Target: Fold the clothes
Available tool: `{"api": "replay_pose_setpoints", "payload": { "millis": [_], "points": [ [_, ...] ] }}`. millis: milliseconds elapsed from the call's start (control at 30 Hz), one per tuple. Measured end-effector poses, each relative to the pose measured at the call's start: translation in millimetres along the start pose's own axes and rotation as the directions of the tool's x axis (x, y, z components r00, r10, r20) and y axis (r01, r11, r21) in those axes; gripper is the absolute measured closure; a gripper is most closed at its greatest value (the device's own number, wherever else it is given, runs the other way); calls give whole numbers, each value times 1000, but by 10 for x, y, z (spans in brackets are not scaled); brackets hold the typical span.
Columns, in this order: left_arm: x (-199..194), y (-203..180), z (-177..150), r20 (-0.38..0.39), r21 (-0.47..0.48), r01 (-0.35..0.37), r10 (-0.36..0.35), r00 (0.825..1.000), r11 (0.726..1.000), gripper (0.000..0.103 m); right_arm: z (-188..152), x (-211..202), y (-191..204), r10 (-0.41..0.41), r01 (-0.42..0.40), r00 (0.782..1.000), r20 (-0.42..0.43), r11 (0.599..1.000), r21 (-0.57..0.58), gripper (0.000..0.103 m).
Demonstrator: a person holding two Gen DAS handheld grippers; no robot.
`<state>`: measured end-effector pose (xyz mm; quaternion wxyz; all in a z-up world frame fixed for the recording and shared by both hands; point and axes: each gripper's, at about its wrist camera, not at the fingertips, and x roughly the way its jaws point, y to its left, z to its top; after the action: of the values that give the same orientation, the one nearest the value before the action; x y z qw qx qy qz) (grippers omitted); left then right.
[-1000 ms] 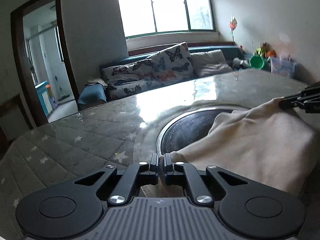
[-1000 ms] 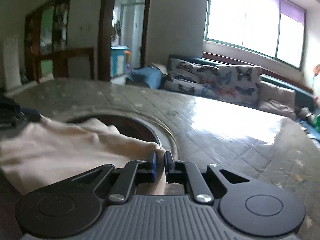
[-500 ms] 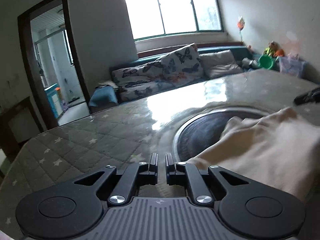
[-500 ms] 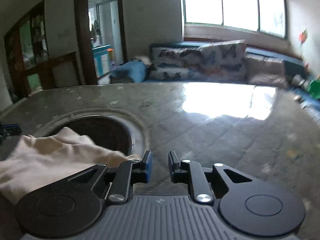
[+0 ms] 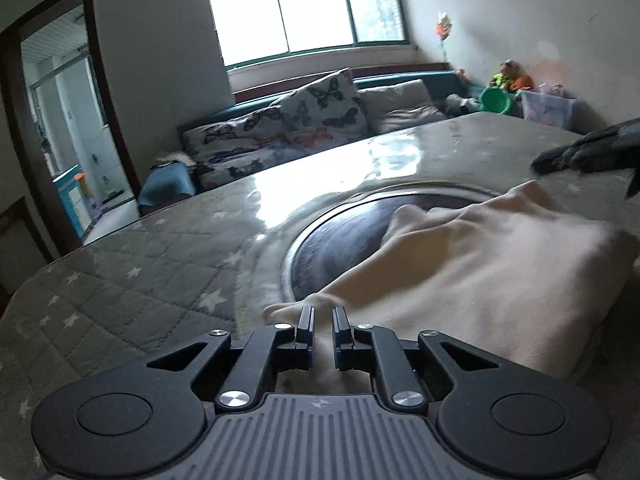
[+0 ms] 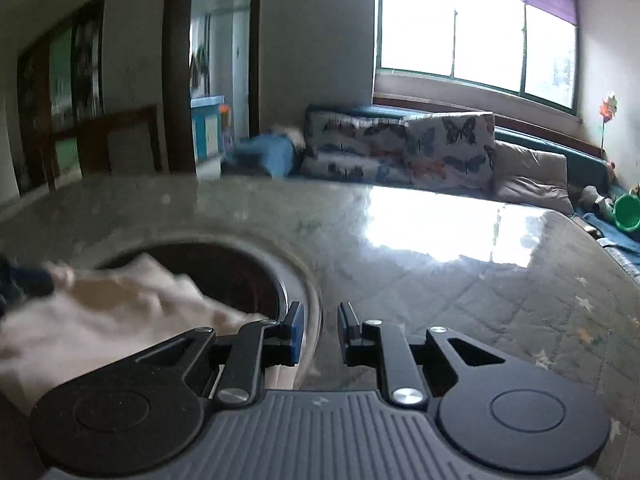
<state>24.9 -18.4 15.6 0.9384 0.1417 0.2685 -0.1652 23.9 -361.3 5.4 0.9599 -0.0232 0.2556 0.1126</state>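
A cream cloth (image 5: 480, 272) lies folded on the table, partly over a round dark recess (image 5: 344, 240). My left gripper (image 5: 322, 312) stands open by a narrow gap, its tips just over the cloth's near corner, and the pads do not press on it. My right gripper (image 6: 320, 310) is also open, with only bare table between its fingers. In the right wrist view the cloth (image 6: 100, 320) lies to its left. The right gripper (image 5: 584, 152) shows dark beyond the cloth's far edge in the left wrist view. The left gripper (image 6: 24, 280) is a blurred dark shape in the right wrist view.
The table (image 5: 140, 288) has a grey quilted star cover under a glossy sheet. Behind it stands a sofa with butterfly cushions (image 5: 304, 120), and a green basin (image 5: 496, 100) sits at the back right. A doorway (image 5: 60, 140) opens at the left.
Both grippers were shut on corners of the cloth and have let go, their jaws now slightly apart. The right gripper has shifted right, off the cloth, which now rests on the table.
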Motion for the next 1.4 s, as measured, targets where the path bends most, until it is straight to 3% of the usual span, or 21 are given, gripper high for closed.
{"api": "replay_pose_setpoints", "payload": {
  "millis": [100,200,333,433,600,733,867,1000,1133,1300,1400],
  "points": [
    [14,32,14,6,-21,5,-4,1000,1000,92,17,-28,30,106,-106,994,8,994,2,87],
    [58,36,11,1,-18,-1,1,1000,1000,92,-18,67,162,170,-172,985,-41,985,-34,87],
    [102,119,-34,-13,-35,-8,8,1000,999,92,-104,279,154,139,-144,983,-124,989,-38,89],
    [68,202,-3,-3,-48,-40,40,999,998,90,-76,249,109,120,-122,986,-113,992,-12,92],
    [-45,389,61,30,-103,-86,90,995,991,89,28,182,211,108,-112,992,-66,992,-66,91],
    [-134,262,82,65,-79,-6,11,998,997,89,63,234,344,169,-174,983,-69,981,-81,89],
    [-10,92,54,42,-20,30,-29,999,999,89,-6,375,468,172,-186,977,-124,976,-111,88],
    [215,159,-2,-20,-31,-2,2,1000,1000,89,-33,434,404,137,-150,981,-140,985,-86,88],
    [143,244,37,7,-59,-40,40,999,997,89,20,319,352,124,-133,985,-119,988,-74,84],
    [-27,-6,109,55,-11,63,-62,997,998,88,91,264,514,160,-171,982,-96,979,-113,76],
    [44,-182,200,61,-5,118,-117,991,993,88,157,371,663,193,-204,976,-98,972,-120,76]
  ]
}}
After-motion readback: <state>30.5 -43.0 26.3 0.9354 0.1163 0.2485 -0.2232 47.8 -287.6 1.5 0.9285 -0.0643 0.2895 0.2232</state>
